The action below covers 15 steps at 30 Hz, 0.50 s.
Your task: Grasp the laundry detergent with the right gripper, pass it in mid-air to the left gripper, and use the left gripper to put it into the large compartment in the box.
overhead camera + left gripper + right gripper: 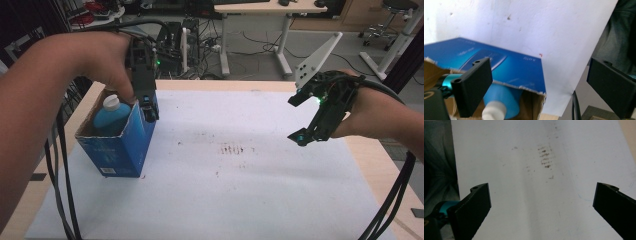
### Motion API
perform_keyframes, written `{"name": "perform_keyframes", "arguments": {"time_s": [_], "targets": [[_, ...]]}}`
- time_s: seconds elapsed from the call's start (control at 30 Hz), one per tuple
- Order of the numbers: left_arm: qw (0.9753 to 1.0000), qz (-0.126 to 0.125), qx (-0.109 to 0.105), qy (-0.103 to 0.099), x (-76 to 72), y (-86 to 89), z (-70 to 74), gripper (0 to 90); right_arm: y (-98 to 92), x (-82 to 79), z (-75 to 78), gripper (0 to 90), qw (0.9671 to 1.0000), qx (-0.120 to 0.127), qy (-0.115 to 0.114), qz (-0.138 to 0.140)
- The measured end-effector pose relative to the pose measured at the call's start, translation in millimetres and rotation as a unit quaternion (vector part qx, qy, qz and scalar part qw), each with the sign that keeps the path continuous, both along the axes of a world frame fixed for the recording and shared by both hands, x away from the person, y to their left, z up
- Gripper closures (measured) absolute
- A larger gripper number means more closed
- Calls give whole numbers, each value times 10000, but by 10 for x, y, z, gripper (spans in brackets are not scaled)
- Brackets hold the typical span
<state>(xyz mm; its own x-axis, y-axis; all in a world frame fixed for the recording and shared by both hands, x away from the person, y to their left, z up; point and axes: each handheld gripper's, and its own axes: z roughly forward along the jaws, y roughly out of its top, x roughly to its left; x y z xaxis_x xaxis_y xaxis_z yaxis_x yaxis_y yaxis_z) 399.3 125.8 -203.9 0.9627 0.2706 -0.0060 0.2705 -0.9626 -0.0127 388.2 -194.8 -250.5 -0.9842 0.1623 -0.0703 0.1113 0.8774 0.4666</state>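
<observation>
At the desk's [250, 200] left side, the left claw [147, 102] hangs spread wide over the torn-open blue box [122, 145] holding a blue bottle [111, 117], while the right claw [300, 117] hovers released above the stained white sheet [544, 157]

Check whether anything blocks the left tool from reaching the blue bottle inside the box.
Nothing visible blocks it. The left tool is open at the open top of the blue box, one jaw over the opening. The blue bottle stands inside, white cap up; only the torn cardboard walls flank it.
</observation>
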Motion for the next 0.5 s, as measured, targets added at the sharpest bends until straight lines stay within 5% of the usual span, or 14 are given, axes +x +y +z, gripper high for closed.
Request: {"name": "perform_keyframes", "arguments": {"time_s": [0.27,0.5], "targets": [[9996,-209,-63,158,21,-165,-140,16,2,68,-45,6,9977,-628,197,138],[9986,-369,-165,328,56,-308,-314,17,-10,114,-59,7,9889,-1455,199,216]]}}
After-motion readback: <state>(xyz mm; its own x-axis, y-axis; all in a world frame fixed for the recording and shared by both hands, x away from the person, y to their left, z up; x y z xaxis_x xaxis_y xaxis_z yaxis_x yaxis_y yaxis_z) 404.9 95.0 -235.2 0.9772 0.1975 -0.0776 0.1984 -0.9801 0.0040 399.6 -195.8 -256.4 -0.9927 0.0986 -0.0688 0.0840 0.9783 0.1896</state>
